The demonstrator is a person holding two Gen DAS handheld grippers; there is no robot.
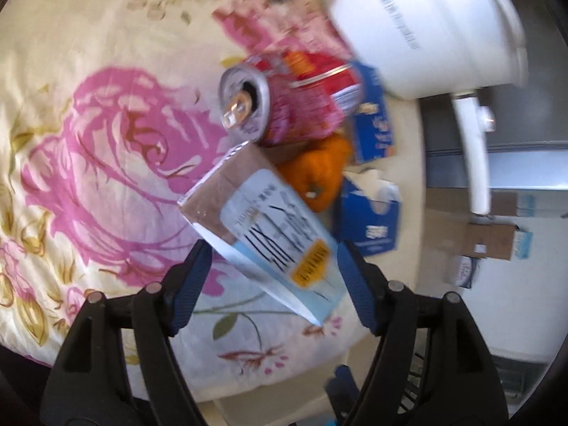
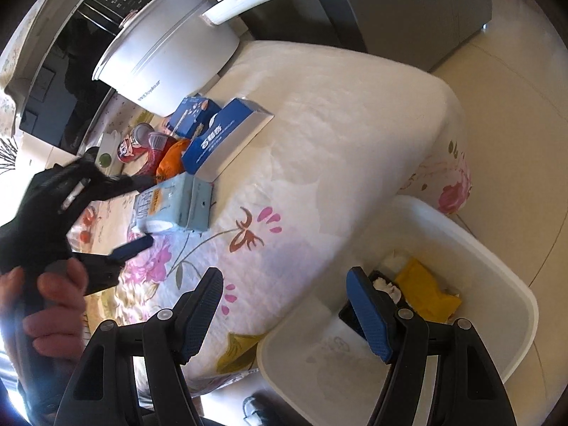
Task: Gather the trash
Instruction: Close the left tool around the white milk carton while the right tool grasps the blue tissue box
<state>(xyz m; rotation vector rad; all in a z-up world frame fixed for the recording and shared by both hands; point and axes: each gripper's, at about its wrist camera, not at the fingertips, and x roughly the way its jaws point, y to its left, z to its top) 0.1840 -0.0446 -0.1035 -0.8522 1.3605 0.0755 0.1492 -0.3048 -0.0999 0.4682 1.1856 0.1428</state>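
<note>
A light-blue carton [image 1: 269, 227] lies on the flowered tablecloth [image 1: 106, 135], right in front of my left gripper [image 1: 271, 248]. Its blue fingers are spread on either side of the carton's near end, not pressing it. The carton [image 2: 177, 202] and the left gripper [image 2: 142, 213] also show in the right wrist view. A crushed red can [image 1: 280, 103] lies just beyond the carton. My right gripper [image 2: 284, 284] is open and empty, over the table's edge beside a white bin [image 2: 497, 277] that holds a yellow wrapper [image 2: 426, 294] and white scraps.
An orange fruit [image 1: 319, 174], two blue boxes [image 1: 372, 216] and a white pot [image 1: 426, 25] stand behind the carton. A second red can [image 2: 129, 147] stands near a microwave [image 2: 71, 81]. Beige floor [image 2: 514, 124] lies past the table's edge.
</note>
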